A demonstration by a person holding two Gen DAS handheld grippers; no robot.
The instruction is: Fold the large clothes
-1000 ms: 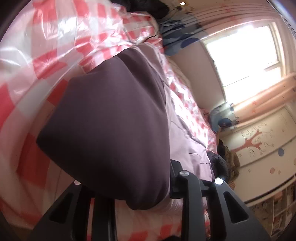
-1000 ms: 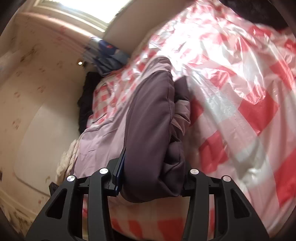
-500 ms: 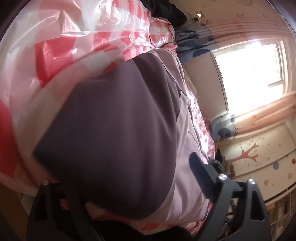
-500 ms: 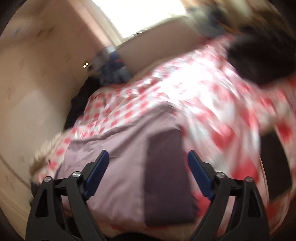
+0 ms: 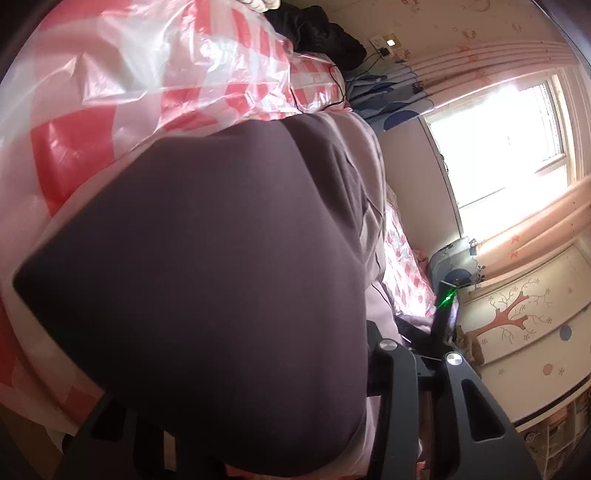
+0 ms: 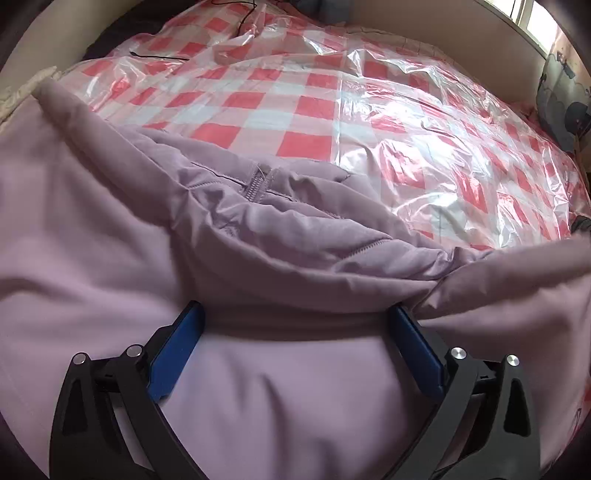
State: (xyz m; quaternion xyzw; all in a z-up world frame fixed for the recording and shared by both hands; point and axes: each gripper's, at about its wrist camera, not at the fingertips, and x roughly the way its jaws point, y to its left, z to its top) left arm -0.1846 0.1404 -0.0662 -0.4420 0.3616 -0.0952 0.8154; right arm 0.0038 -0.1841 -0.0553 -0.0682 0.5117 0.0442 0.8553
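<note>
A large lilac jacket [image 6: 258, 229] lies on a bed covered with red-and-white checked plastic [image 6: 332, 110]. A zip [image 6: 255, 184] runs through its rumpled folds. My right gripper [image 6: 295, 325] points down at the jacket, its jaws opening wide. A raised fold lies between the blue pads [image 6: 177, 350], which are not pressing it. In the left wrist view a dark purple-brown panel [image 5: 207, 277] of the garment fills the picture. My left gripper [image 5: 243, 369] is closing on that panel, which bulges between the fingers and hides the left one. Lilac cloth [image 5: 369, 206] shows beyond it.
A black clothing heap [image 5: 317, 33] sits at the bed's far end. A thin black cable [image 6: 159, 57] lies on the plastic, and a blue pillow [image 6: 561, 99] rests by the headboard. A bright window [image 5: 498, 140] and curtains are to the right. A black device with a green light [image 5: 448, 295] stands beyond the jacket.
The right gripper let go of the dark panel, opened wide and swung across to the lilac jacket near its zip. The left gripper spread wide, then narrowed again around the dark panel, sinking a little.
</note>
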